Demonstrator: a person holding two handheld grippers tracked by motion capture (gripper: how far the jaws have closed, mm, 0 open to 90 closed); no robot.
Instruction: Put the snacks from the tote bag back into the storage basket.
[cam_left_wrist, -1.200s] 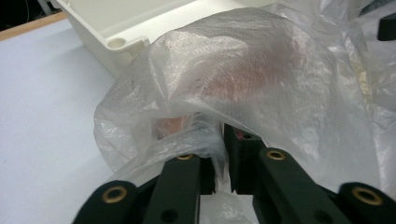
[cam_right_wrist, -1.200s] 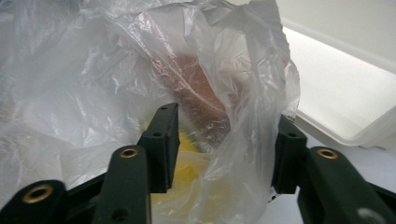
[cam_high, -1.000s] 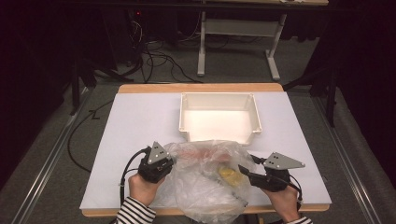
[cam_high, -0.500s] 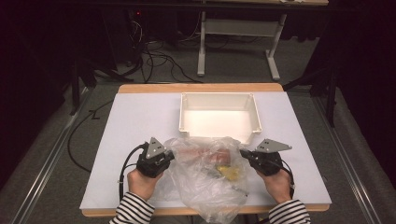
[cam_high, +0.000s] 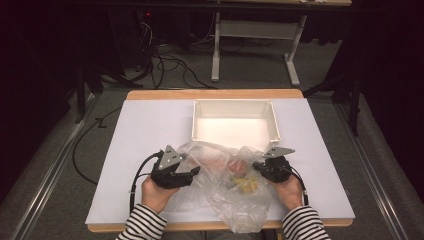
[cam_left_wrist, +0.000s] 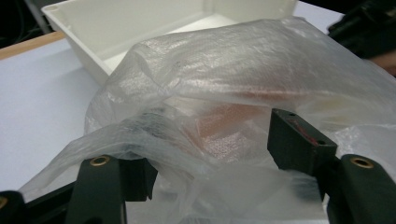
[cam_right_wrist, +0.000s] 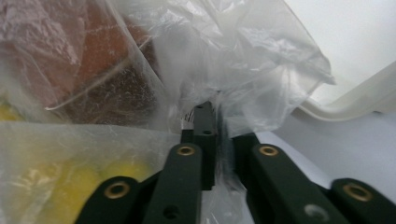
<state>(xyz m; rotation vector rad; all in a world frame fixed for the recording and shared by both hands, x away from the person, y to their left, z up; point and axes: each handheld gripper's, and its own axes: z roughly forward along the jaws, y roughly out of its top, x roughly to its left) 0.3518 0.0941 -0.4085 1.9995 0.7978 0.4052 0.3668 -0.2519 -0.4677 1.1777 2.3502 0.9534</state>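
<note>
From the high view, a crumpled clear plastic bag (cam_high: 225, 185) with reddish and yellow contents lies on the near half of the white surface (cam_high: 145, 130), just in front of an open white rectangular plastic tray (cam_high: 235, 122). A person in black-and-white striped sleeves holds black tongs at each side of the bag: the left tongs (cam_high: 192, 172) at its left edge, the right tongs (cam_high: 257, 166) at its right edge. In the left gripper view, the left tongs (cam_left_wrist: 210, 154) have just been opening; the jaws stand wide apart with folds of the bag (cam_left_wrist: 243, 84) lying loosely between and over them, not pinched, and the tray (cam_left_wrist: 116, 28) sits beyond. In the right gripper view, the right tongs (cam_right_wrist: 219, 135) are nearly closed and pinch a thin fold of the bag (cam_right_wrist: 243, 60), having just eased open a little; reddish and yellow contents show through the film at the left, and the tray's rim (cam_right_wrist: 350, 102) lies at the right.
</note>
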